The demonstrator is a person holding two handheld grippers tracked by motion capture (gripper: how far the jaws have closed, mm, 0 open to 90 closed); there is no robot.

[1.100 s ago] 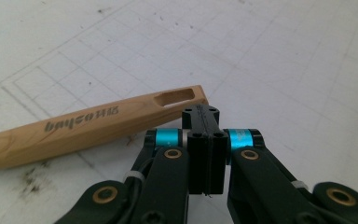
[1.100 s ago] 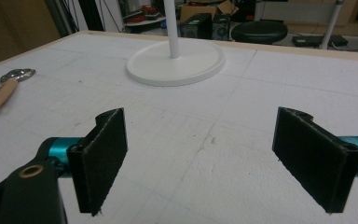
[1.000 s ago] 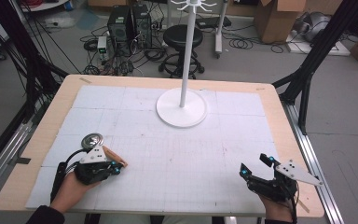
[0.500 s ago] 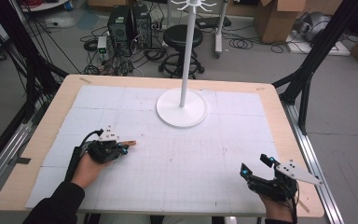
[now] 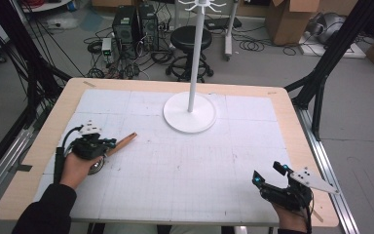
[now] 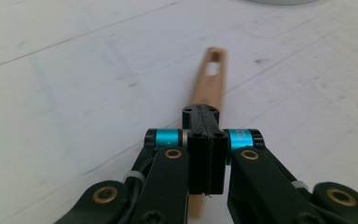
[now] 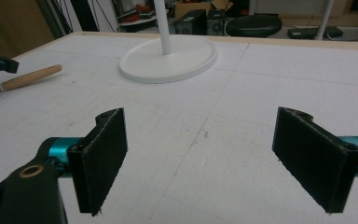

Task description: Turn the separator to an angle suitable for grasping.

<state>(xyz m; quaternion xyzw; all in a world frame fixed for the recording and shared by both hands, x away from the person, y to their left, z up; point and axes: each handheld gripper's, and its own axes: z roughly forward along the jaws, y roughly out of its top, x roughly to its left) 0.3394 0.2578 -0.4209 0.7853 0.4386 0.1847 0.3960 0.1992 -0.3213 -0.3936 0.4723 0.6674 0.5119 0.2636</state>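
Left gripper view shows my left gripper (image 6: pixel 206 140) clamped tight on a smooth wooden handle (image 6: pixel 209 81), slotted at its far end. My right gripper (image 7: pixel 214 154) gapes wide, empty; beyond stands a round white stand base (image 7: pixel 168 58). No writing readable.

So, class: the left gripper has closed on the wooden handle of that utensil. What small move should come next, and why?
Probably lift the utensil a little off the table. The left gripper has its jaws shut on the wooden handle, which lies low over the white mat, while the stand with hooks at its top waits ahead.
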